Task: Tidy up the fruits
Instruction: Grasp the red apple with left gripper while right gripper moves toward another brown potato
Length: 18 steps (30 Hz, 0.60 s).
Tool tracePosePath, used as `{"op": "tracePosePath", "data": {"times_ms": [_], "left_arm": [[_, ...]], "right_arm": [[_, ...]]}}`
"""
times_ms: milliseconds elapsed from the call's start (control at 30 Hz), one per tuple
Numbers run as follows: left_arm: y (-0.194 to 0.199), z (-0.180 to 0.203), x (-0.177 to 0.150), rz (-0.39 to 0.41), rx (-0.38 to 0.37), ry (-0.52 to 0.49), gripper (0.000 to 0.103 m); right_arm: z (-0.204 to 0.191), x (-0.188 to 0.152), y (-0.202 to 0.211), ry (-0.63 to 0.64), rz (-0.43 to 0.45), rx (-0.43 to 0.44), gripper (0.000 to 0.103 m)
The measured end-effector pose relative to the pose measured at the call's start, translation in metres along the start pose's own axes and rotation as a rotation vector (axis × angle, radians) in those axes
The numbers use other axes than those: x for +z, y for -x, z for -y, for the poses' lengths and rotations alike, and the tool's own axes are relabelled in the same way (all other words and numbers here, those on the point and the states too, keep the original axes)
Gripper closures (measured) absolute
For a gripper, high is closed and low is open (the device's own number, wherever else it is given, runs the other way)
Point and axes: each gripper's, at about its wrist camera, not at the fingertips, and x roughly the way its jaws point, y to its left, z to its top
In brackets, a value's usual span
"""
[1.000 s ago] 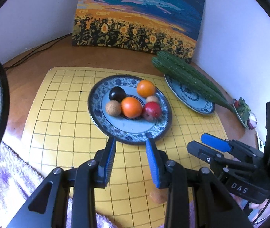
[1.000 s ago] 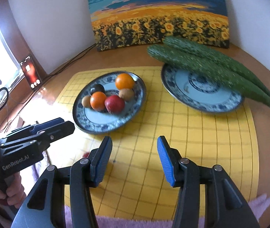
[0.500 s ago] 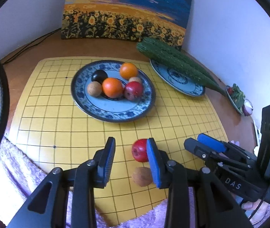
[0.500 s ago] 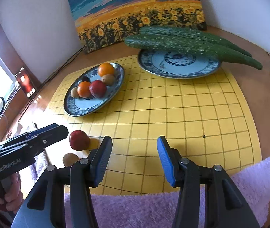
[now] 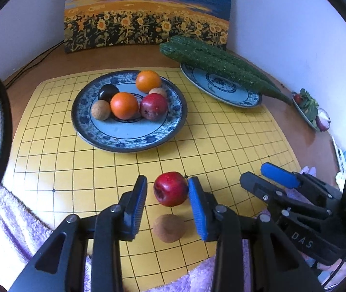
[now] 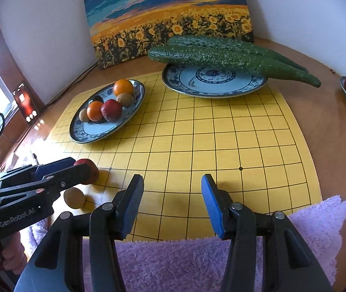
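A red apple (image 5: 170,191) lies on the yellow grid mat (image 5: 221,146) between the fingers of my open left gripper (image 5: 167,200), close to the right pad. A brown round fruit (image 5: 168,228) lies just nearer, below the jaws. A blue patterned plate (image 5: 126,136) further back holds two oranges, a red apple, a dark fruit and two brown fruits. My right gripper (image 6: 171,200) is open and empty over the mat's near edge. In the right wrist view the left gripper (image 6: 58,170) partly hides the red apple (image 6: 92,170).
A second blue plate (image 6: 212,82) at the back right carries two long cucumbers (image 6: 221,54). A sunflower painting (image 5: 146,12) leans on the wall. A purple towel (image 6: 197,262) lies along the mat's near edge. A small dish of vegetables (image 5: 309,107) sits at the far right.
My left gripper has pulled back from the fruit plate and come down around the loose red apple, now between its pads. My right gripper has drawn back toward the towel.
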Motion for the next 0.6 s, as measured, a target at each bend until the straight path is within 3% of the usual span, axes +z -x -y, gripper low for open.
{"op": "tracePosePath", "data": {"times_ms": [600], "left_arm": [[-0.0061, 0.0039, -0.0028, 0.004, 0.005, -0.008, 0.072]], "right_arm": [[0.0001, -0.0037, 0.0008, 0.017, 0.023, -0.002, 0.052]]}}
